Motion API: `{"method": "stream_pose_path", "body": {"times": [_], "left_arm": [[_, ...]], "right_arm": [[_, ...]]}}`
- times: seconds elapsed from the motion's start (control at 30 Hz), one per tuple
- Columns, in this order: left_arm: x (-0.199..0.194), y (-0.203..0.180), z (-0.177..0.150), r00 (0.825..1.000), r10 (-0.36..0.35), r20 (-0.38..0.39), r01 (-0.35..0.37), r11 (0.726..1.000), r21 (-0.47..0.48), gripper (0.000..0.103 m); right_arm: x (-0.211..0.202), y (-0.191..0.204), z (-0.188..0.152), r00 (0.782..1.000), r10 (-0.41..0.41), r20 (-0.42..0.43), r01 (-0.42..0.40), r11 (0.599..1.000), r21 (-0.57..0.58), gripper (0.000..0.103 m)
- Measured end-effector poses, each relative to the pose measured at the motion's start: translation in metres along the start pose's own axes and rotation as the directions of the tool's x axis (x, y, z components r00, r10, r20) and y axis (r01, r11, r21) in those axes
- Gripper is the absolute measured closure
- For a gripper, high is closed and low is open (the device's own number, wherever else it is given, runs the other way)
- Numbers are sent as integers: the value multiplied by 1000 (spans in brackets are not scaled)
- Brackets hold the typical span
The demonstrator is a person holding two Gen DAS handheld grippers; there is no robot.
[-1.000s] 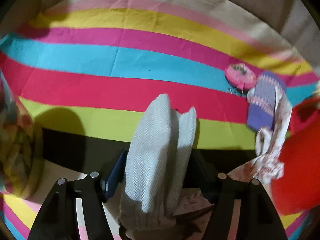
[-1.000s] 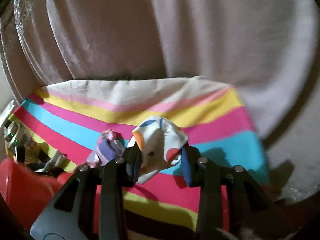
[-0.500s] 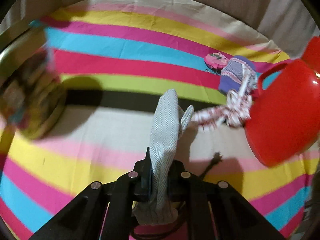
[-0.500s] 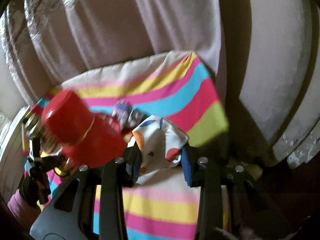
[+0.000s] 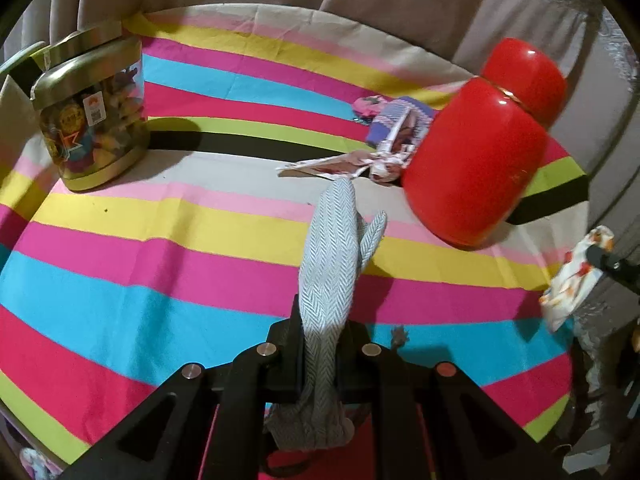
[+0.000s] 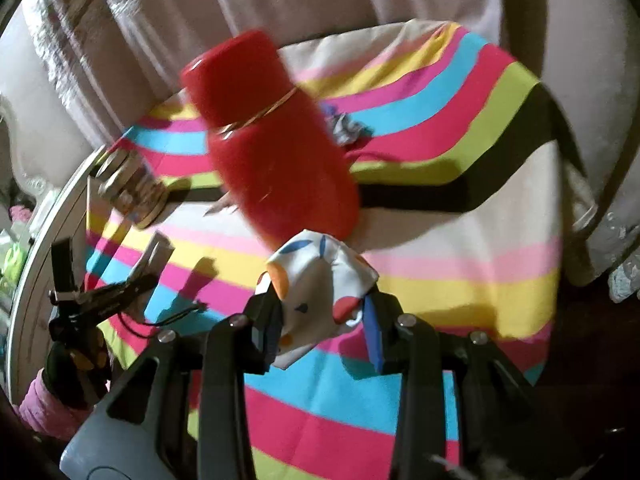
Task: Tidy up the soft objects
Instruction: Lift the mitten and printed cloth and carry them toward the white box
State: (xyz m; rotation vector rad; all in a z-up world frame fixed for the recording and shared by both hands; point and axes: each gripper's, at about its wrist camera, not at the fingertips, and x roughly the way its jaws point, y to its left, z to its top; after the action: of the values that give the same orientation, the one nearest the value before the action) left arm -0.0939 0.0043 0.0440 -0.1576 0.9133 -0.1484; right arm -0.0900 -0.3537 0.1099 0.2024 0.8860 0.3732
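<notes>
Grey herringbone sock point(image 5: 330, 264) sits clamped in the left fingers point(image 5: 294, 344); right fingers point(image 6: 266, 328) pinch a patterned cloth point(image 6: 320, 280).

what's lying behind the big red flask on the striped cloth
Behind the red flask lie a purple knitted piece and a pink-white patterned cloth; the flask covers their far ends.

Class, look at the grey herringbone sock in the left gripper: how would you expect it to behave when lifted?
The grey herringbone sock is probably floppy: it bunches below the left gripper. It is likely light, held by a narrow pinch. Its knit surface looks unlikely to slip.
</notes>
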Motion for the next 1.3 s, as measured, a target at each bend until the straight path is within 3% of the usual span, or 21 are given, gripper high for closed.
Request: {"method": "stream_pose_path", "body": {"times": [0.4,0.8,1.03,1.3], "left_arm": [[-45,-1,-33,997,-1,73,1,1000,5,92],[-91,24,-57,989,88,119,-87,996,-16,91],[-120,53,-76,979,149,141,-138,987,-84,91],[-148,85,-99,962,227,151,-203,966,-160,91]], "right_arm": [[-1,46,-28,999,51,-19,-52,996,-66,64],[-11,109,-42,988,150,-25,-152,972,-181,63],[4,167,-49,972,220,-78,-234,928,-290,63],[14,240,-62,939,305,-159,-344,840,-420,63]]}}
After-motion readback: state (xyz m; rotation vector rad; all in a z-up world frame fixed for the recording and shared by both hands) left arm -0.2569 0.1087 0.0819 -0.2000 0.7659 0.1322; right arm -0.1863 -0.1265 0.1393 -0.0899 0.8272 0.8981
